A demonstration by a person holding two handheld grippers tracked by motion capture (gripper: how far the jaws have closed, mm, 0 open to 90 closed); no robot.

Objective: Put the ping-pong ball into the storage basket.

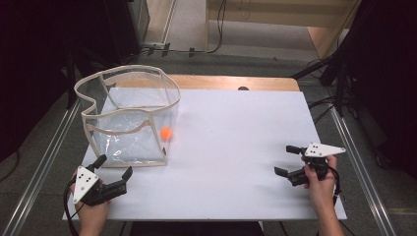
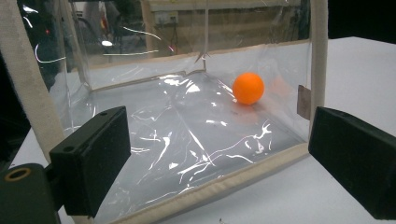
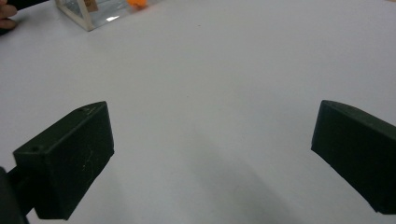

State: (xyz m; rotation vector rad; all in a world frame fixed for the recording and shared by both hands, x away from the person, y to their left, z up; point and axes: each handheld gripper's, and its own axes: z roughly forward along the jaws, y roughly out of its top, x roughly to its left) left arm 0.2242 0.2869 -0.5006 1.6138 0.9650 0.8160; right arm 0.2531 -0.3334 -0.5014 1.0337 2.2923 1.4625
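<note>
Left gripper [image 1: 114,166] jaws wide, empty, just in front of the clear bag [image 1: 129,118] at 10 o'clock on the table [image 1: 236,147]; orange ball [image 1: 166,132] inside. Right gripper [image 1: 288,159] wide, empty, at 4 o'clock.

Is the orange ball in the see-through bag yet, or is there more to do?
The orange ball already lies inside the clear bag, near its right corner. Nothing is in hand: the left gripper sits open just in front of the bag, and the right gripper rests open on the white table. No other loose things show on it, so the job looks about done.
</note>
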